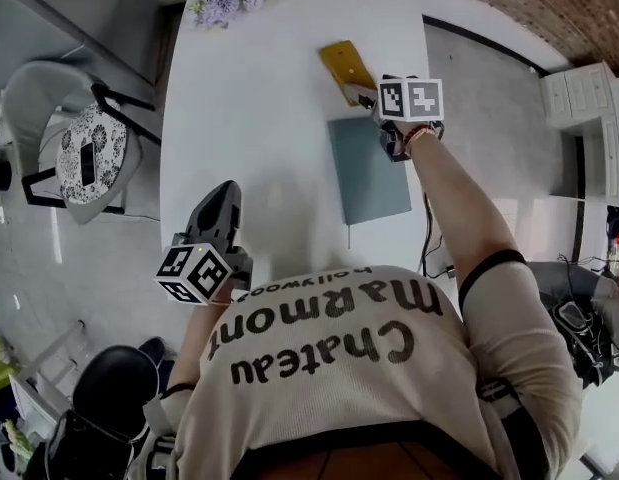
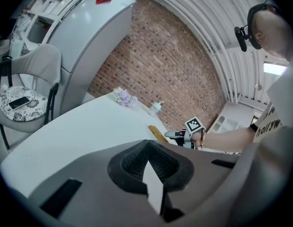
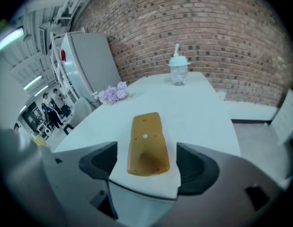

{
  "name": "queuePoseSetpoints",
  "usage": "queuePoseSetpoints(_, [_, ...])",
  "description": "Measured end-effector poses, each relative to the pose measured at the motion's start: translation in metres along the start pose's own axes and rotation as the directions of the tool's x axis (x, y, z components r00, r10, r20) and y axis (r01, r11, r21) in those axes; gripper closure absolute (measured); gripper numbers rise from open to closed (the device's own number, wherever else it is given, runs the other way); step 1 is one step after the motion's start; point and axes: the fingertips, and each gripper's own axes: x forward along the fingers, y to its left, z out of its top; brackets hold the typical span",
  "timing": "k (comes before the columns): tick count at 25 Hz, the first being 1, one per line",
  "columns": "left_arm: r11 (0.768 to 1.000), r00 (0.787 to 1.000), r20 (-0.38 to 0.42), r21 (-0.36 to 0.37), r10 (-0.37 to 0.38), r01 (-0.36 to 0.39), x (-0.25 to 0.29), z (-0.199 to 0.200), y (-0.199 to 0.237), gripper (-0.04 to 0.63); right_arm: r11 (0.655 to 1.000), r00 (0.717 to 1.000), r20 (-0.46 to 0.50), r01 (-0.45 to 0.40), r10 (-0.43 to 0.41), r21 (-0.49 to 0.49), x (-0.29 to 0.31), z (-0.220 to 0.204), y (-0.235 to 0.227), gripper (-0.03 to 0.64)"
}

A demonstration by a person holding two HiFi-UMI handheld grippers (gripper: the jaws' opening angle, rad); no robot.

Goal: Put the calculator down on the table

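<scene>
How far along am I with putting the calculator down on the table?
Looks done: the calculator lies flat on the white table. In hand: nothing; the right tongs stand open, pads clear of it, and the left tongs are shut, empty. Left: probably just drawing the right tongs away.

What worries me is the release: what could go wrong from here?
1. The calculator lies flat on the table between the open jaws of the right tongs, with neither pad touching it. A crooked pull-back could clip it and drag it.
2. In the head view its near end sits close to the grey-blue folder; a nudge might push it onto that.
</scene>
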Motion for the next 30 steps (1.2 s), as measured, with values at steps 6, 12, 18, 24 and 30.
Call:
queuePoseSetpoints(6, [0.998,0.998,0.062,0.063,-0.017,0.013,0.004,0.007,-0.07,0.593,0.984,0.977,0.21,-0.084,0.05,0.159,-0.069,-0.005,-0.028,0.337])
queuePoseSetpoints(12, [0.998,0.989,0.146,0.063,0.017,-0.027,-0.004,-0.008,-0.136,0.593,0.979,0.947,0.317,-0.104,0.044,0.175,-0.143,-0.03,-0.06,0.471])
queuePoseSetpoints(18, [0.998,0.971,0.235,0.033,0.041,-0.05,-0.01,-0.03,-0.204,0.594,0.986,0.917,0.387,-0.14,0.097,0.086,-0.209,-0.051,-0.067,0.563])
queuePoseSetpoints(24, [0.997,0.952,0.307,0.078,0.001,-0.027,-0.02,-0.05,-0.274,0.594,0.977,0.868,0.457,-0.214,0.196,-0.014,-0.271,-0.059,-0.06,0.614])
queuePoseSetpoints(30, [0.991,0.934,0.357,0.13,-0.029,-0.019,-0.037,-0.071,-0.321,0.594,0.937,0.778,0.542,-0.344,0.319,-0.057,-0.332,-0.067,-0.054,0.614])
